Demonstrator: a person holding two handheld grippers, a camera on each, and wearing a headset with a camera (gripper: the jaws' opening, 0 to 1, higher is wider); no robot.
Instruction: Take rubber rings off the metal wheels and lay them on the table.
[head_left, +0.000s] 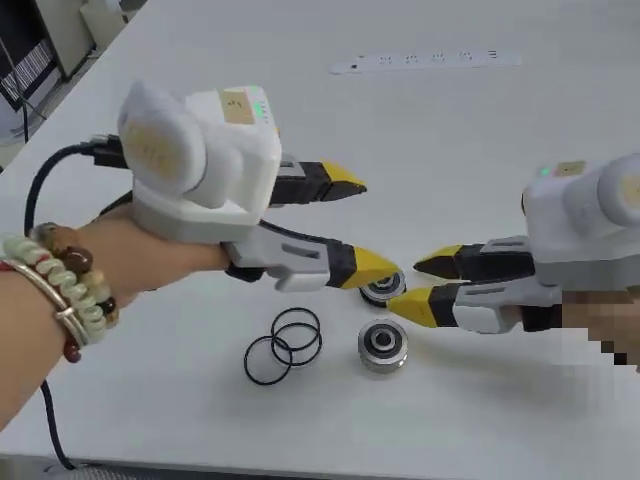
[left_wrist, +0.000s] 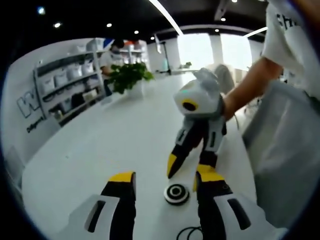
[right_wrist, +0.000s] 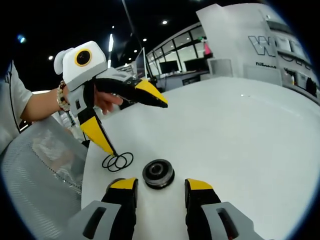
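Now, left gripper (head_left: 362, 226): jaws well apart, holding nothing, tips pointing at the right gripper (head_left: 405, 285).
Right gripper: jaws also apart and empty, aimed back at the left one, the two nearly nose to nose.
Far wheel (head_left: 381, 290): flat on the table (head_left: 450, 140), axle upright, straight ahead between both pairs of tips; in the head view the left gripper's lower jaw partly covers it.
Nearer arm: little in it, I'd say; each gripper view has a wheel just off its own tips.
Near wheel (head_left: 383, 343): just beside the far one, toward the person, off to the side of both jaw lines.
Rings (head_left: 284, 345): three, loose and overlapping on the table, close to the near wheel on the left gripper's side.
Ring on the far wheel or not: too small to tell.
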